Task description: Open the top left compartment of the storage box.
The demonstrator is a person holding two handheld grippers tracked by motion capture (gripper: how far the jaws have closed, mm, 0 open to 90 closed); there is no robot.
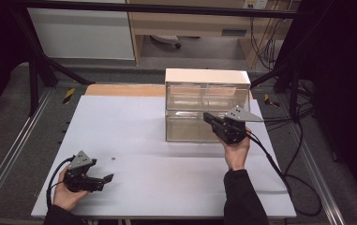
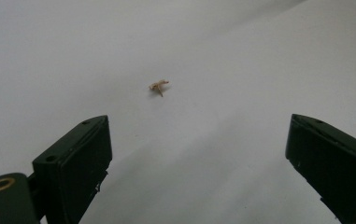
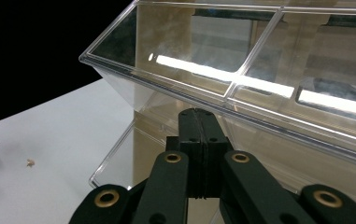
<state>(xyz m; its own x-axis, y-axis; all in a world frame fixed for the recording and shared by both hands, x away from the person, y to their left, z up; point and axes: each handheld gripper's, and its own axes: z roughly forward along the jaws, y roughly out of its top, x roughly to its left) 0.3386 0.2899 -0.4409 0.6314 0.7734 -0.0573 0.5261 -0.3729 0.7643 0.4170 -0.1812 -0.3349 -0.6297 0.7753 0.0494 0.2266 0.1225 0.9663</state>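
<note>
Two grippers work over the white desk (image 1: 167,187): near its front left corner the left gripper (image 1: 102,180) rests low in the person's hand with its jaws spread wide, and just beyond them a tiny tan scrap (image 2: 159,86) lies alone on the bare surface. Toward the right, set against the far edge, stands a clear plastic drawer cabinet (image 1: 207,101), and the right gripper (image 1: 209,117) reaches up to its lower drawer's front with jaws pressed together.

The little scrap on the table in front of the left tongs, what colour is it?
Light tan or beige. The scrap shows best in the left gripper view, lying on the white table.
</note>
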